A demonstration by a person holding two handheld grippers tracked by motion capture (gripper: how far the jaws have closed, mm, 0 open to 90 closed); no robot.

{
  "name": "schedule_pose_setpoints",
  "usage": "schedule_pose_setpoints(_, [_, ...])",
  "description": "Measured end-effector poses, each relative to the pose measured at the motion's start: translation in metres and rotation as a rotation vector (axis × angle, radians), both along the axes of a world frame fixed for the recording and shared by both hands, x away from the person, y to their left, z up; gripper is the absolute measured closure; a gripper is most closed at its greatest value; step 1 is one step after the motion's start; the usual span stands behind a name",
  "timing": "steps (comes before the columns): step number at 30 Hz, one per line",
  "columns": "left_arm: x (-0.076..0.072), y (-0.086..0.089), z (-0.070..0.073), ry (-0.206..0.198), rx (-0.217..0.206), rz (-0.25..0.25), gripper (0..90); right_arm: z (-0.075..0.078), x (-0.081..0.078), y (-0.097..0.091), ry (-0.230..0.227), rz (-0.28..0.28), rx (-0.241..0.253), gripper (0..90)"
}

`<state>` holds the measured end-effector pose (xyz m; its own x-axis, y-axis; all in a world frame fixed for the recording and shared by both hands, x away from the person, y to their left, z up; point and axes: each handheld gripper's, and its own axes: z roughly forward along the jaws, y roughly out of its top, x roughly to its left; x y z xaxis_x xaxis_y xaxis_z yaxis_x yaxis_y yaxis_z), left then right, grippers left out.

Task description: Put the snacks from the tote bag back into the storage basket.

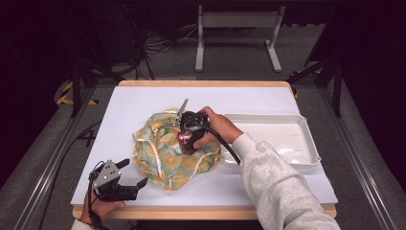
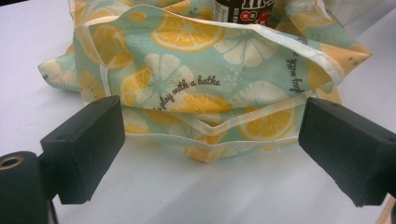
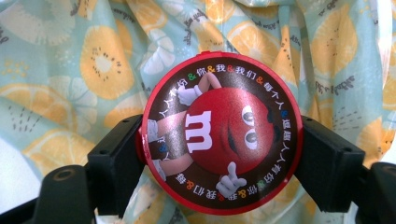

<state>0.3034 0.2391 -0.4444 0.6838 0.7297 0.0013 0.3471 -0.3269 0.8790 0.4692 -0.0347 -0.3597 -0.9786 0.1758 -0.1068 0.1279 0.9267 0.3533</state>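
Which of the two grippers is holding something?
The right gripper, over the lemon-print bag: its jaws clamp the red-lidded candy canister. The left gripper, near the table's front corner, has its jaws apart on nothing.

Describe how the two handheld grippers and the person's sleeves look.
Both are black two-jaw tools with blocky rectangular pads. The left gripper carries a grey three-cornered plate on top; the right gripper trails a black cable toward the forearm. The right arm wears a light grey sweatshirt sleeve.

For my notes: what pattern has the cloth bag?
Orange and lemon slices on pale green cloth bag, best in left gripper view.
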Motion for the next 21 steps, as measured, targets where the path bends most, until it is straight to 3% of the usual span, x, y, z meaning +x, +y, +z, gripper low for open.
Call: schedule_pose_setpoints(21, [-0.001, 0.0, 0.0, -0.001, 0.007, 0.003, 7.7, 0.022, -0.011, -0.013, -0.017, 0.0, 0.015, 23.5])
